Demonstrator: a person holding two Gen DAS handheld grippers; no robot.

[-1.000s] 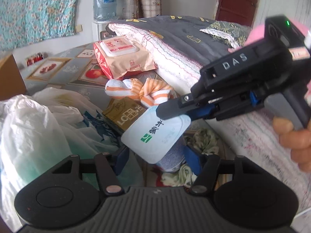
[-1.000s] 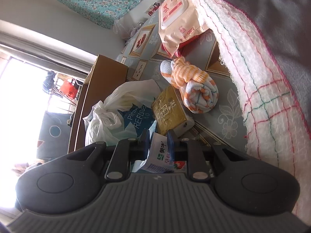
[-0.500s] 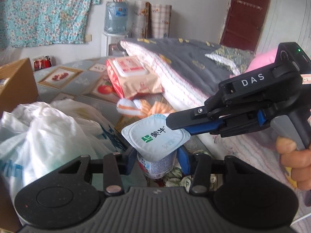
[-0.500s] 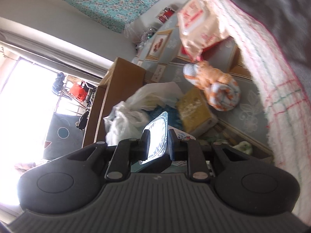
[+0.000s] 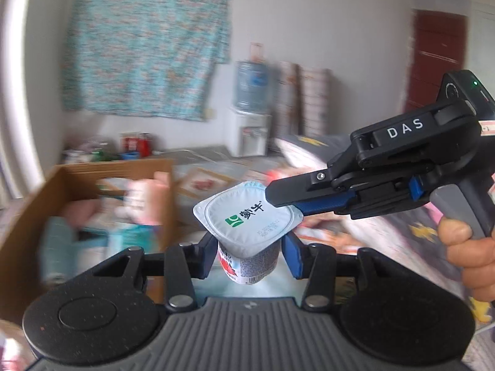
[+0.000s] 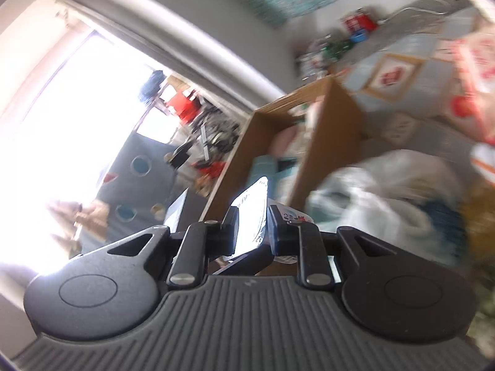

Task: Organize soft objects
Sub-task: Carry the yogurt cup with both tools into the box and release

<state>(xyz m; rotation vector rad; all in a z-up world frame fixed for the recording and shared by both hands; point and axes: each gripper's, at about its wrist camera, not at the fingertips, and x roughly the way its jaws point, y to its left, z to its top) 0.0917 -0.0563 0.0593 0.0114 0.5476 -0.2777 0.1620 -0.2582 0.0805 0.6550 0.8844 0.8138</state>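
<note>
Left wrist view. Room blurred. Beyond the left gripper [image 5: 249, 252], a grey wall with a teal floral cloth [image 5: 145, 49]; to its right a water dispenser [image 5: 250, 117] and a dark red door [image 5: 436, 58]. Ahead and left of the gripper, an open cardboard box [image 5: 92, 204] with soft items inside, too smeared to name. Patterned floor mat [image 5: 201, 179] past the box.

Yogurt cup [image 5: 247, 228] sat between the left gripper's blue pads, gripped at a narrow setting around its body. Long axis near upright, foil lid facing up and tipped toward the camera. The right gripper [image 5: 278, 198], in a hand [image 5: 467, 253], came in from the right, fingers pinched shut on the lid's rim.

Right wrist view. Bright window [image 6: 71, 102] to the left, box [image 6: 309, 136] straight ahead, white plastic bags [image 6: 386, 185] right. Lid edge-on between the closed fingers [image 6: 252, 228]; cup body pointing right.
</note>
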